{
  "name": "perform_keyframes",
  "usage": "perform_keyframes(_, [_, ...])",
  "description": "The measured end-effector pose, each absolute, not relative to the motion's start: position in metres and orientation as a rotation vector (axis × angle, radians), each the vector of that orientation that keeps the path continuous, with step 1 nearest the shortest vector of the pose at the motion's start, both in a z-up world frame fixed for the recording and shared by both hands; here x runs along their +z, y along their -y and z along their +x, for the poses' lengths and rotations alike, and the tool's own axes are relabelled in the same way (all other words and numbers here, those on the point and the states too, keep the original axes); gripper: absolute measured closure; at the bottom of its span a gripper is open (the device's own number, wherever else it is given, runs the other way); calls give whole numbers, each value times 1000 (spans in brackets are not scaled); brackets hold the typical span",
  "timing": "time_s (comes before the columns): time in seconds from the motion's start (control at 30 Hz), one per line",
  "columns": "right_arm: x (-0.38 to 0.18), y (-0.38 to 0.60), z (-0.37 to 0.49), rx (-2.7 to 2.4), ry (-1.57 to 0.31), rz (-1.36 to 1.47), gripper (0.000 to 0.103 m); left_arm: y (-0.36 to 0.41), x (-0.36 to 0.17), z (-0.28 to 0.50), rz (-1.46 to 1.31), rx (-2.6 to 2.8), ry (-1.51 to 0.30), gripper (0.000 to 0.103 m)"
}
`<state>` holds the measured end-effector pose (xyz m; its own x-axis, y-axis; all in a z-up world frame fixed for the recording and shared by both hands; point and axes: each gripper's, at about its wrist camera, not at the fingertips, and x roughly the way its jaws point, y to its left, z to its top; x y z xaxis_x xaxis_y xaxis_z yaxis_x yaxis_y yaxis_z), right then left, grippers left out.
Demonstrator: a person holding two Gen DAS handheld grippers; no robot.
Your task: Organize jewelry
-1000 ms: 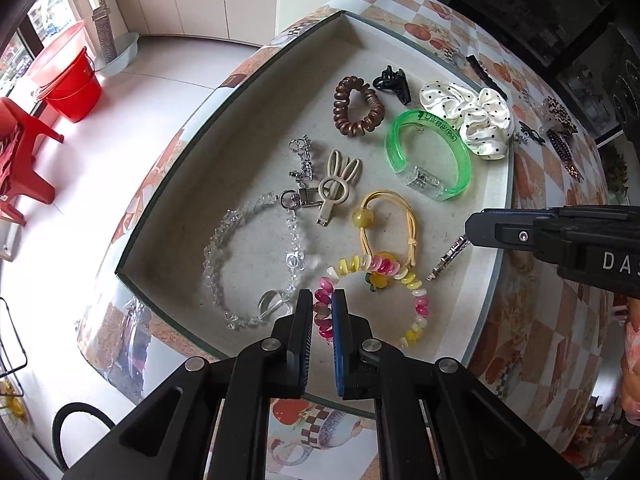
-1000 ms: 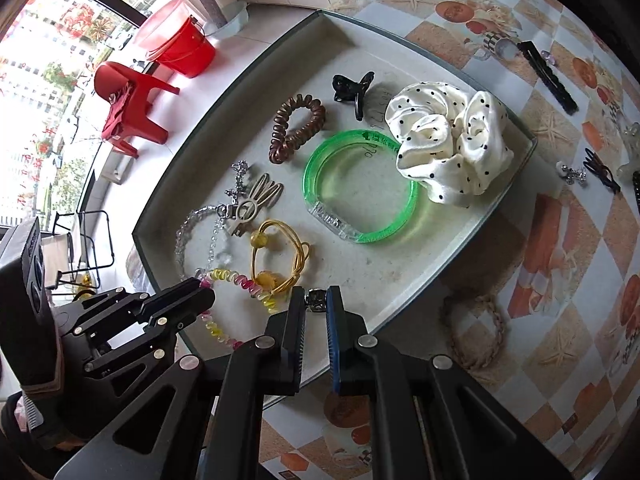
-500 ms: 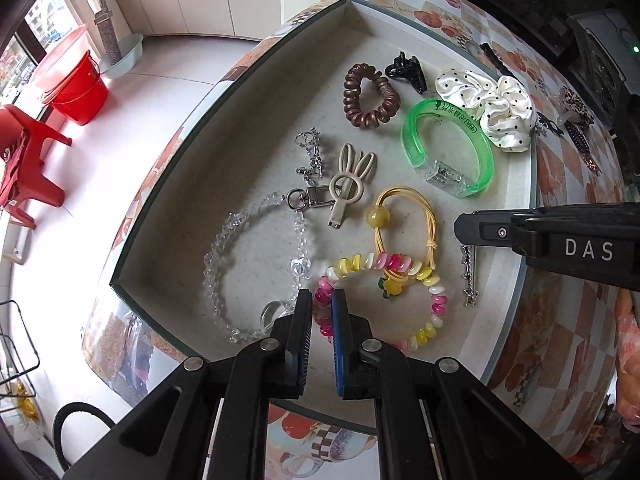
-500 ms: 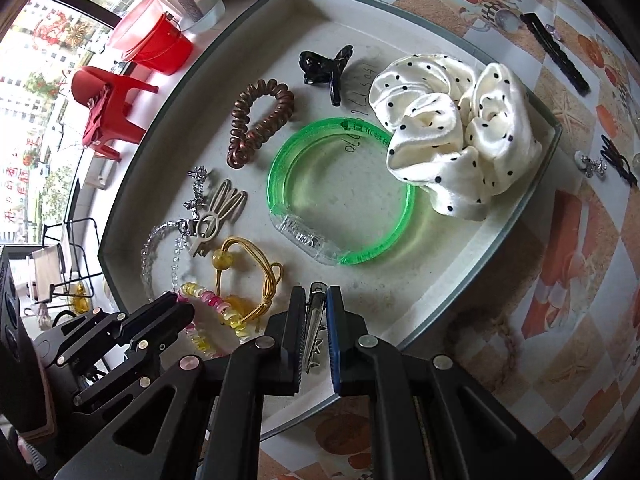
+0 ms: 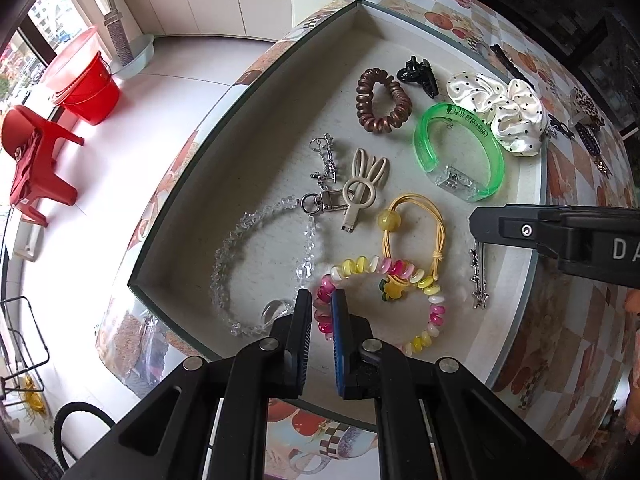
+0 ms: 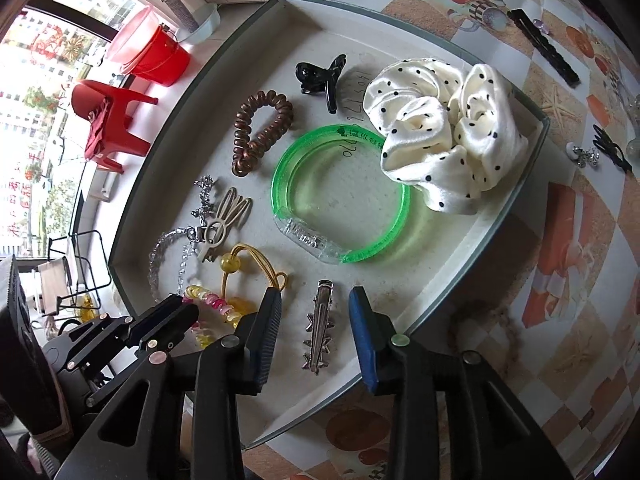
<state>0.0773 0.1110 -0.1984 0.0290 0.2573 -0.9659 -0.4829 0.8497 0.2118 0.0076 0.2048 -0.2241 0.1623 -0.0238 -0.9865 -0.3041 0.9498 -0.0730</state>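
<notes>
Right gripper (image 6: 314, 312): jaws opening, pads clear of the silver star hair clip (image 6: 318, 330) that lies between them; clip released, flat on the tray floor.
Clip axis: long axis runs 12 to 6 o'clock in the right wrist view, narrow end toward 12, star-studded end toward 6, roughly in line with the fingers.
Clip place: near corner of the tray (image 6: 472, 248), close to the near rim; in the left wrist view it lies at 3 o'clock of the beaded bracelet, under the right tool's tip.
Left gripper (image 5: 320, 312): jaws nearly shut, fingers over the pink end of the pink-and-yellow beaded bracelet (image 5: 430, 300); cannot tell whether the pads pinch a bead.
Open room near: bare tray floor to the right of the clip, up to the rim at 3 o'clock; left side crowded by the bracelet and the yellow cord hair tie (image 5: 416, 232).
Middle: clear bead chain (image 5: 224, 264) at 9 o'clock in the left view; beige rabbit keyring (image 5: 360, 188) just beyond it.
Beyond: green bangle (image 6: 340, 196) at 12 o'clock of the clip, bare floor inside its ring.
Far: polka-dot scrunchie (image 6: 444, 148) touching the bangle's far right arc; brown coil hair tie (image 6: 260, 132) and black claw clip (image 6: 320, 76) toward the far rim.
Outside the tray: checked tablecloth (image 6: 568, 264) beyond the right rim, small dark clips on it.
</notes>
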Motion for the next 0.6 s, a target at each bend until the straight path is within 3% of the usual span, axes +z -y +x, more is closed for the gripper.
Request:
perform_keyframes(0.1, [-184, -109, 75, 568, -1402, -178, 65, -205, -223, 9, -272, 205, -1400, 89])
perform_keyframes(0.13, [-180, -107, 74, 563, -1394, -173, 65, -205, -222, 9, -270, 206, -1402, 80])
perform_keyframes(0.17, [-175, -105, 74, 558, -1387, -166, 65, -206, -221, 8, -269, 210, -1403, 37])
perform_keyframes(0.2, [-171, -102, 72, 554, -1381, -158, 65, -207, -218, 7, -265, 229, -1391, 6])
perform_keyframes(0.6, [-143, -72, 51, 483, -1343, -158, 62, -202, -185, 8, -269, 228, -1360, 4])
